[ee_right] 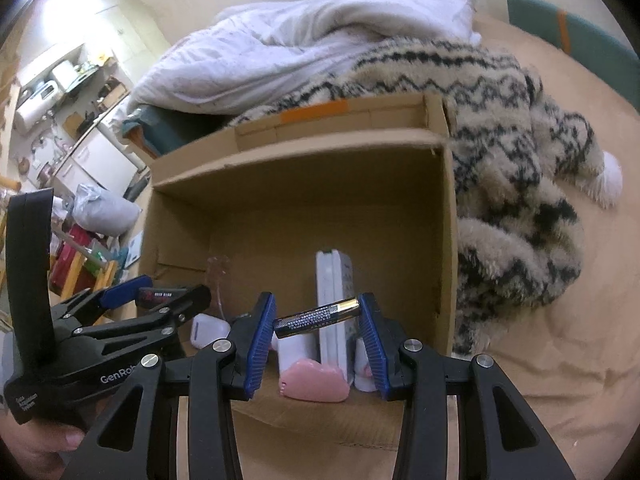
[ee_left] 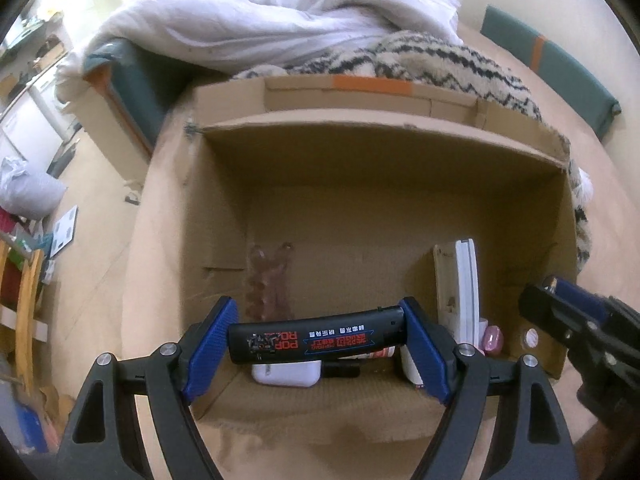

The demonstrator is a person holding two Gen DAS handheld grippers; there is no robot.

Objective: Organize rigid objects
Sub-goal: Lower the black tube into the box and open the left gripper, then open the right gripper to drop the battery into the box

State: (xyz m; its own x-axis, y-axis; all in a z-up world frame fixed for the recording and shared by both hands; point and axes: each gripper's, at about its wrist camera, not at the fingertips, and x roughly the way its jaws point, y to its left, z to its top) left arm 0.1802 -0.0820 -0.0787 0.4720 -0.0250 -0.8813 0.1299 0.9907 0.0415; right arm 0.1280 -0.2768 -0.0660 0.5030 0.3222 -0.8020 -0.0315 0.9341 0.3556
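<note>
We worked over an open cardboard box (ee_left: 380,168) that sat on a tan bedsheet (ee_right: 560,340), with a white duvet (ee_left: 260,12) and a patterned fleece blanket (ee_right: 500,152) heaped behind it. Our left gripper (ee_left: 316,336) clamped a black lighter (ee_left: 316,340) endwise above the box's near edge. Our right gripper (ee_right: 318,320) pinched a battery (ee_right: 316,317) above the small items inside, and a cluttered kitchen area (ee_right: 68,92) lay far left.

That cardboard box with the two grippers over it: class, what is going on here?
A person holds a gripper in each hand above an open cardboard box on a bed. The left gripper clamps a black lighter end to end; the right gripper clamps a battery the same way. Both hover over the box's near corner, where a white book, a pink case and a white case already sit. Neither item has been dropped in yet.
</note>
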